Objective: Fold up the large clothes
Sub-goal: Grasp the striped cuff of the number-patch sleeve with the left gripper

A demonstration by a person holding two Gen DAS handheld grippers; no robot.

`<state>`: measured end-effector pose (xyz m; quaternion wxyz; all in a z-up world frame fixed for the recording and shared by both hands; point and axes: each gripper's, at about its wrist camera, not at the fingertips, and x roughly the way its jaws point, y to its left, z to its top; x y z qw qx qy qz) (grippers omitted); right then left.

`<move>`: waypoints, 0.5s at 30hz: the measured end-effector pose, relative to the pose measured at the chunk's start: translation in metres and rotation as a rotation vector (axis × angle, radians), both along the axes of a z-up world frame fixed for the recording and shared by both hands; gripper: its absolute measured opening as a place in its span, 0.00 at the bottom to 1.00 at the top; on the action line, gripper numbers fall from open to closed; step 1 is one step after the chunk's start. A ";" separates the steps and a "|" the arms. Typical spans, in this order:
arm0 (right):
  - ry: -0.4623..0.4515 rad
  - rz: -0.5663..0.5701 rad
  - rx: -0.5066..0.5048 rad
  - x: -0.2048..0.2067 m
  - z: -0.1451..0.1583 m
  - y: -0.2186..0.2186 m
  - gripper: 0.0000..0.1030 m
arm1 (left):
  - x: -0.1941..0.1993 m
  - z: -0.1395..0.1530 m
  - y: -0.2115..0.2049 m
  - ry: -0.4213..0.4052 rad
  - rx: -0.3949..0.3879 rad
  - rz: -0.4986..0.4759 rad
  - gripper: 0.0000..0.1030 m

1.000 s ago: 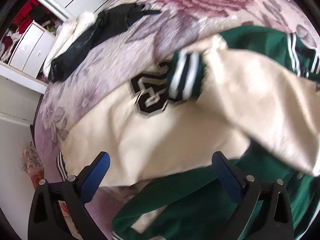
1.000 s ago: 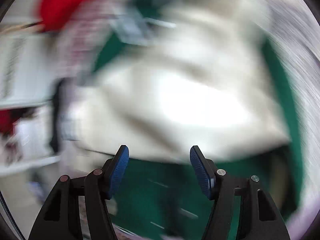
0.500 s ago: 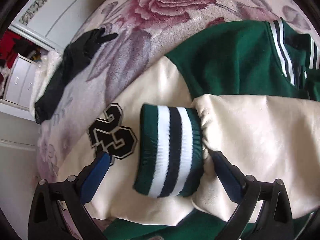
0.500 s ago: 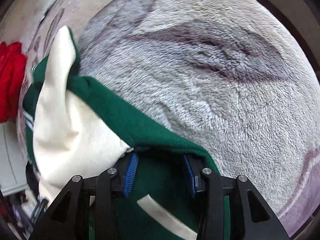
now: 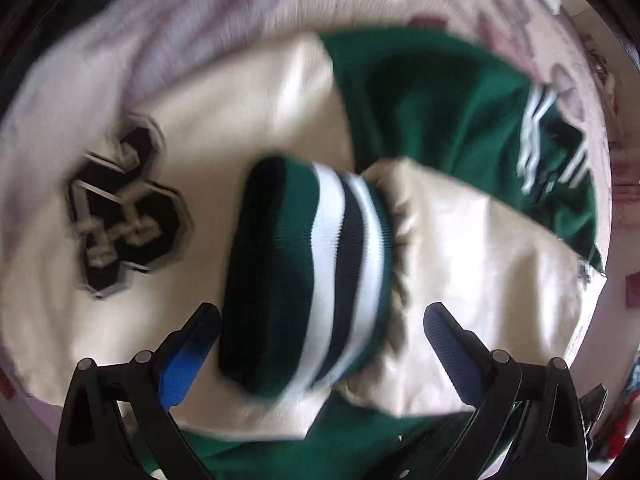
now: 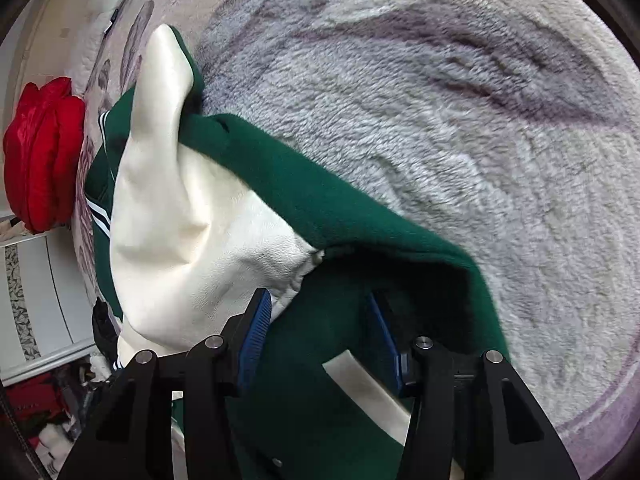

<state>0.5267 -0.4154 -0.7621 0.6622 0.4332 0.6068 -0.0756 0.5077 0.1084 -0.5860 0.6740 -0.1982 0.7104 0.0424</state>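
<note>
Handling a big varsity jacket here, you are dealing with something soft, bulky and floppy: the green body and cream sleeves are draping and bunching on their own, so it is likely to sag and slide out of shape unless you take it by the firmer parts. It is lying spread over the floral bed blanket, filling most of the left wrist view, with its black number patch at the left of the frame and the striped collar at the upper right. The best holds, as I judge it, are the seams, the hem and the ribbed knit, which are thicker and less slippery than the smooth cream sleeve.

The striped cuff is sitting in the lower middle of the left view, folded across the cream front. Your left gripper is hovering over it with its fingers standing wide, having just been closing a little; the cuff lies between them, but the pads are not pressing it.

In the right wrist view, your right gripper is at the bottom centre with its fingers about half apart, having just been opening slightly. A fold of green cloth is bunched between them, just beside the shoulder seam; whether the pads are gripping it, I cannot tell.
</note>
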 end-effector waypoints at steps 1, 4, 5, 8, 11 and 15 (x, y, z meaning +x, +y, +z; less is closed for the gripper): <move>0.002 0.002 -0.003 0.000 -0.001 0.003 0.50 | 0.002 -0.004 -0.002 -0.009 0.031 -0.001 0.78; 0.001 0.008 -0.012 0.006 0.001 0.004 0.51 | 0.009 0.012 -0.011 -0.149 0.108 -0.019 0.48; 0.000 0.010 -0.014 0.005 0.003 0.005 0.51 | 0.010 0.024 -0.013 -0.202 0.117 -0.027 0.34; -0.005 0.031 -0.012 0.002 0.004 0.012 0.51 | 0.007 0.073 -0.013 -0.391 0.146 -0.016 0.28; -0.008 0.069 0.005 -0.007 0.010 0.027 0.51 | 0.009 0.089 0.010 -0.439 0.194 0.018 0.28; 0.058 0.115 0.041 -0.020 0.017 0.060 0.51 | 0.007 0.059 0.039 -0.352 0.217 0.064 0.28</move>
